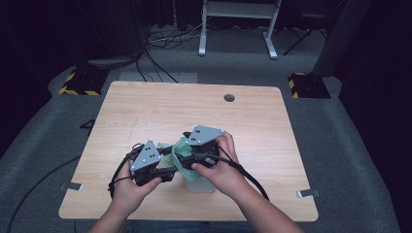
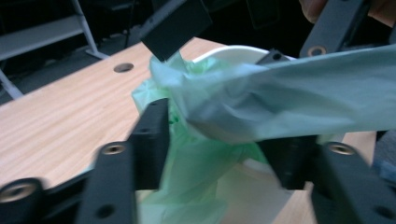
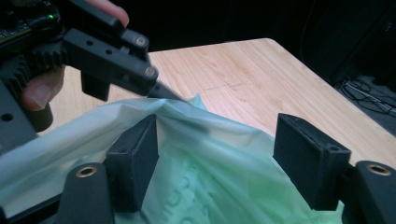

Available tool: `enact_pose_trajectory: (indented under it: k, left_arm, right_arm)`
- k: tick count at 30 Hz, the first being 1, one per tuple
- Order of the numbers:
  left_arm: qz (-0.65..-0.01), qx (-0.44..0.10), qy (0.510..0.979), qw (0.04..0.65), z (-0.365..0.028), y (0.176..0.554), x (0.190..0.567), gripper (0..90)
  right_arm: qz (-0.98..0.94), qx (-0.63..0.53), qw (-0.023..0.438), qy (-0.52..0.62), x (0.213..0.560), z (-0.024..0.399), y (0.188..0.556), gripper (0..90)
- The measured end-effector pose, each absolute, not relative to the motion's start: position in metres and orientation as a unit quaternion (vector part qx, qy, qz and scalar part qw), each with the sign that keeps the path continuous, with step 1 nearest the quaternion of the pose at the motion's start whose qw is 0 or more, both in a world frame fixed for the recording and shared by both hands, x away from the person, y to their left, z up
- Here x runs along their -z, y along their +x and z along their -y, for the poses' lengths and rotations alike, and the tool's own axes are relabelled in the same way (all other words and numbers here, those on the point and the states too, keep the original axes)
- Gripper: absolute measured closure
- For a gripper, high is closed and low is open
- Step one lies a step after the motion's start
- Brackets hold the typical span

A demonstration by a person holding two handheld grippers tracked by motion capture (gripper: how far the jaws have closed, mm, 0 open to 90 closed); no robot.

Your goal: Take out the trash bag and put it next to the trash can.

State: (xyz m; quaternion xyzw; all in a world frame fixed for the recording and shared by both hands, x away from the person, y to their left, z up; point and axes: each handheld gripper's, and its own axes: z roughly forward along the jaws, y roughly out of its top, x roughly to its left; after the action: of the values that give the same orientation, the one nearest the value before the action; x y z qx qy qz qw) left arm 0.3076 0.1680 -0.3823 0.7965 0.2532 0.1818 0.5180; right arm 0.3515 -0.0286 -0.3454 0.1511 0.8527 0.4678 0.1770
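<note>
Black jaws of my left gripper sat nearest the lens in the left gripper view, standing part open on either side of the pale green plastic bag. The film was stretched taut across and in front of them; I could not tell whether the pads pressed on it. Behind the film showed the rim of a white container, which the bag was draped over.

My right gripper stood with its jaws wide apart. The bag's edge ran between them and lay against the inner face of one jaw; the other jaw was clear of the film.

From the high view, both grippers, left and right, met over the bag and container, near the front edge of the wooden table, about mid-width.
</note>
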Motion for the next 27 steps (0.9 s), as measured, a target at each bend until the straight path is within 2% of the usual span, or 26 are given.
enact_pose_trajectory:
  k: [1, 3, 6, 10, 13, 15, 16, 18, 27]
  left_arm:
    - [-0.253, -0.18, 0.799, 0.516, -0.168, 0.307, 0.382, 65.0]
    - [-0.252, -0.184, 0.799, 0.514, -0.168, 0.307, 0.383, 75.6]
    - [-0.26, -0.182, 0.794, 0.518, -0.17, 0.308, 0.382, 82.2]
    - [-0.281, -0.171, 0.786, 0.524, -0.173, 0.31, 0.383, 80.0]
    - [-0.294, -0.172, 0.777, 0.53, -0.176, 0.312, 0.386, 77.7]
    - [-0.298, -0.168, 0.773, 0.534, -0.176, 0.312, 0.387, 77.7]
    - [-0.299, -0.169, 0.772, 0.535, -0.176, 0.312, 0.387, 77.7]
    - [-0.299, -0.167, 0.771, 0.536, -0.175, 0.312, 0.387, 77.9]
    - [-0.3, -0.158, 0.768, 0.543, -0.175, 0.313, 0.388, 79.6]
  right_arm:
    - [-0.851, -0.47, 0.178, 0.154, 0.345, 0.03, 0.352, 31.2]
    - [-0.848, -0.473, 0.176, 0.159, 0.343, 0.034, 0.353, 30.1]
    - [-0.841, -0.482, 0.176, 0.17, 0.336, 0.044, 0.353, 28.8]
    - [-0.831, -0.488, 0.182, 0.197, 0.326, 0.068, 0.353, 28.9]
    - [-0.838, -0.473, 0.169, 0.212, 0.322, 0.086, 0.351, 28.4]
    - [-0.855, -0.448, 0.157, 0.21, 0.325, 0.09, 0.349, 21.3]
    - [-0.863, -0.435, 0.149, 0.21, 0.328, 0.09, 0.348, 19.1]
    - [-0.876, -0.415, 0.138, 0.203, 0.335, 0.086, 0.346, 21.4]
    - [-0.91, -0.343, 0.113, 0.203, 0.354, 0.064, 0.359, 19.9]
